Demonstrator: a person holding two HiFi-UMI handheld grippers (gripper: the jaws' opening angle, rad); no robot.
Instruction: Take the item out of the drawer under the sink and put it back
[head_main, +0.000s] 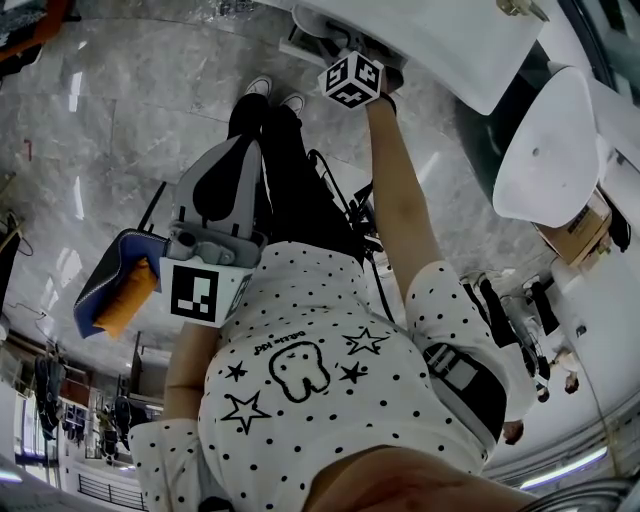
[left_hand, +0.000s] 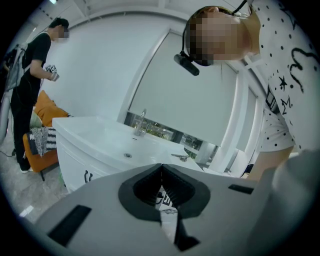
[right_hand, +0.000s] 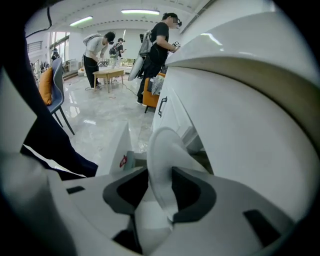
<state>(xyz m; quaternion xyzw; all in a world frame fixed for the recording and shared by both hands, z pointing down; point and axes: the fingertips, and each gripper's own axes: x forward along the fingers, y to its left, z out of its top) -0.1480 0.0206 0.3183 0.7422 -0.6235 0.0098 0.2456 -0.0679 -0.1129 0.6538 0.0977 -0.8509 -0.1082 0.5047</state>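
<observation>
A white plate (right_hand: 161, 160) stands on edge between the jaws of my right gripper (right_hand: 160, 186), which are open round it. The plate leans over the pulled-out white drawer (right_hand: 118, 150) under the sink cabinet (right_hand: 240, 100). In the head view the right gripper's marker cube (head_main: 352, 80) is up at the drawer (head_main: 312, 45), and its jaws are hidden there. My left gripper (head_main: 238, 150) hangs by my left side, away from the drawer. Its pads (left_hand: 161, 172) meet with nothing between them, and it faces another sink basin (left_hand: 112, 142).
A blue chair with an orange cushion (head_main: 115, 295) stands close on my left. A white toilet (head_main: 545, 150) is at the right. Other people (right_hand: 162, 40) work further down the marble floor, one beside an orange seat (left_hand: 44, 147).
</observation>
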